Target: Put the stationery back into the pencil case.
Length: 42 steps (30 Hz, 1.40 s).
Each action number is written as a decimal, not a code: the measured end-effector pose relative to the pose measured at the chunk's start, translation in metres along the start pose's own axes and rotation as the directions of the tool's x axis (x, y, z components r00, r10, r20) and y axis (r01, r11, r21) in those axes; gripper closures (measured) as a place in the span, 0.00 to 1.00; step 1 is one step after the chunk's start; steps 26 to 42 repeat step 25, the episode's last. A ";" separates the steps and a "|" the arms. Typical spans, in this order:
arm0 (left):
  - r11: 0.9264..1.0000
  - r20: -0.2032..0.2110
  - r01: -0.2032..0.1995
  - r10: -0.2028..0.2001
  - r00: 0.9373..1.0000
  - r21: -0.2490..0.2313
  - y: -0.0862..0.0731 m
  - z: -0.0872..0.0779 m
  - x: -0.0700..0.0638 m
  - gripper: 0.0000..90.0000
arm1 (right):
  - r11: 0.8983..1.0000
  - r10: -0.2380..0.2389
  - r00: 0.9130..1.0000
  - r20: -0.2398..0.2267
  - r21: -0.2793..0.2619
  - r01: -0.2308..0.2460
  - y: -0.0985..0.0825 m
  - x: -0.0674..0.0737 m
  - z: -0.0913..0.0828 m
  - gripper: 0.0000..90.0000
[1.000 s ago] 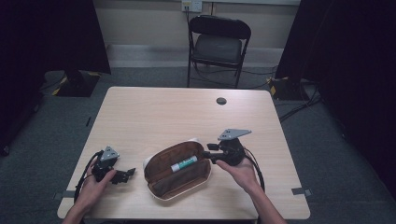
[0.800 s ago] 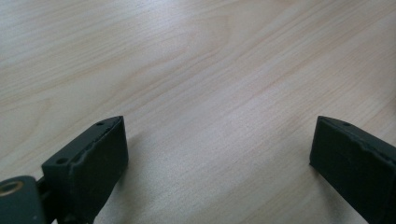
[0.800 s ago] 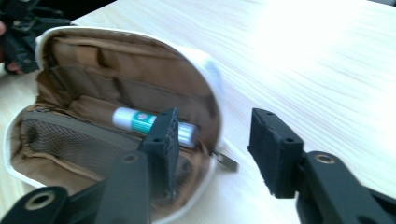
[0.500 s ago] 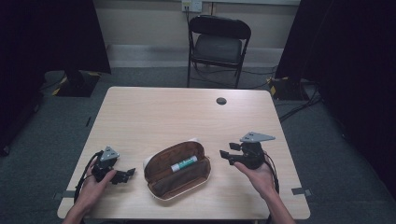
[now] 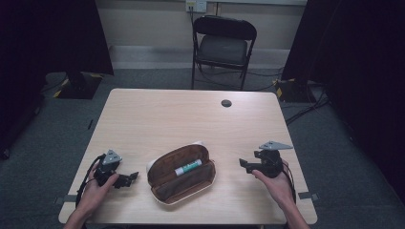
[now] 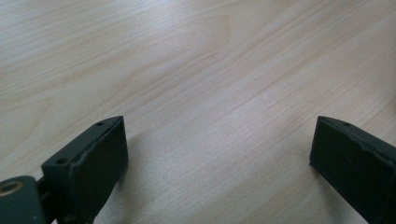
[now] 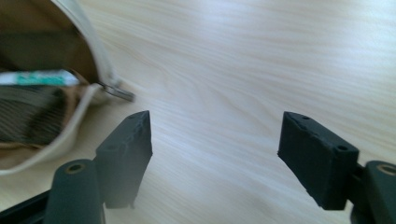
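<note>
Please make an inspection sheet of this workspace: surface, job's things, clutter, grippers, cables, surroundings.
Surface: light wooden table, with a dark round cap near its far edge.
Job's things: open brown pouch with a pale rim lies flat near the front edge; a green and white tube lies inside it.
Clutter: nothing seen.
Grippers: left gripper open, nothing between its jaws, left of the pouch. Right gripper open, jaws have just been opening, nothing between them, apart from the pouch on its right.
Cables: a black cable trails from the left gripper; more cables lie on the floor at the right.
Surroundings: black folding chair beyond the table, dark curtains, grey floor.
</note>
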<state>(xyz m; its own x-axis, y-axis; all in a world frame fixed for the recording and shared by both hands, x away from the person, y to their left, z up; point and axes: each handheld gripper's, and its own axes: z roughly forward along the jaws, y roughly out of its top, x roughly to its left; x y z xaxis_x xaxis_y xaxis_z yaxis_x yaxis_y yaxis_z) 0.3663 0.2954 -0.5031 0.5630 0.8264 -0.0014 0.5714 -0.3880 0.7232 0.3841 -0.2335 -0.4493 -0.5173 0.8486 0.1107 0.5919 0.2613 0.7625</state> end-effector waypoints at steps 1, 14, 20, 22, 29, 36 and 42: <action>1.000 0.000 0.000 0.000 1.000 0.000 0.000 0.000 0.000 0.04 | 1.000 0.005 1.000 0.016 0.016 -0.006 -0.002 -0.003 0.001 0.24; 1.000 0.000 0.000 0.000 1.000 0.000 0.000 0.000 0.000 0.04 | 0.993 0.045 0.987 0.151 0.103 -0.061 -0.036 -0.037 0.016 0.21; 1.000 0.001 0.001 -0.001 1.000 0.000 0.000 0.000 0.000 0.04 | 0.999 0.005 0.982 0.190 0.052 -0.015 -0.041 -0.034 0.022 0.15; 1.000 0.002 0.003 -0.003 1.000 0.001 0.000 0.000 0.000 0.04 | 0.999 0.011 0.980 0.197 0.040 -0.019 -0.042 -0.034 0.023 0.14; 1.000 -0.001 0.000 0.000 1.000 0.000 0.000 0.000 0.000 0.04 | 0.999 0.009 0.979 0.203 0.041 -0.018 -0.042 -0.034 0.024 0.14; 1.000 -0.001 0.000 0.000 1.000 0.000 0.000 0.000 0.000 0.04 | 0.999 0.009 0.979 0.203 0.041 -0.018 -0.042 -0.034 0.024 0.14; 1.000 -0.001 0.000 0.000 1.000 0.000 0.000 0.000 0.000 0.04 | 0.999 0.009 0.979 0.203 0.041 -0.018 -0.042 -0.034 0.024 0.14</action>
